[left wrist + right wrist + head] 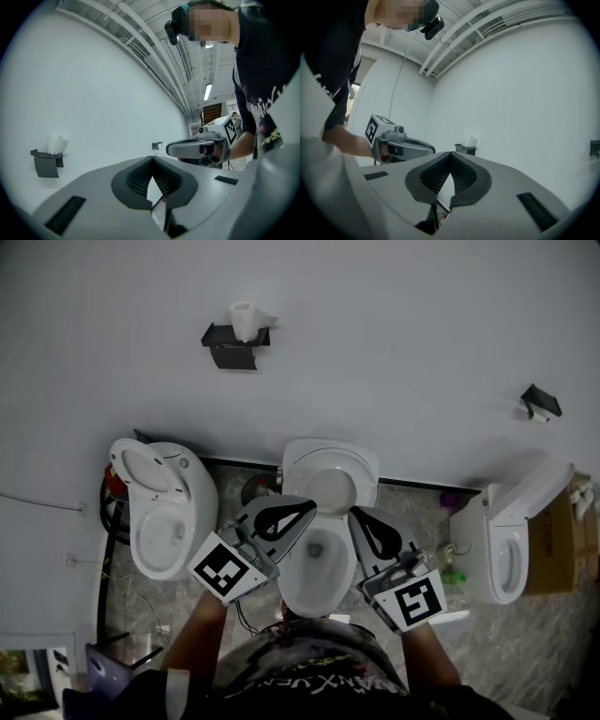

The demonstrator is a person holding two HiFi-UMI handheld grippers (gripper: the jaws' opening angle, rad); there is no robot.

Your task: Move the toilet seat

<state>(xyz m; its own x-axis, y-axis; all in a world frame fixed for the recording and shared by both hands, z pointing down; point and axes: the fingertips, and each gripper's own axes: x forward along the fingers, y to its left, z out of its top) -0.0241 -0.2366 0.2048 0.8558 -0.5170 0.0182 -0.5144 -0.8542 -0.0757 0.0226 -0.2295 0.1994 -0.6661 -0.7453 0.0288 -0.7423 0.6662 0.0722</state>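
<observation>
Well, the left toilet (159, 521) sits lower left and isn't the one in play. The left gripper (309, 507) is mid-frame by the centre bowl's left rim, jaws pinched fully together w/ nothing in them. The toilet seat (361, 465) is centre frame and looks tipped up against the wall behind the middle bowl. The right gripper (356, 514) is likewise closed & empty, just right of the bowl. The right toilet (502, 549) & cardboard box (561, 540) sit far right.

To do it well, I'd say: open one set of jaws, take the seat's free edge squarely, swing it slowly on its hinge, no dropping.

Writing: the marker cubes (225, 570) carry only b/w squares. The shirt print at bottom centre is unreadable.
</observation>
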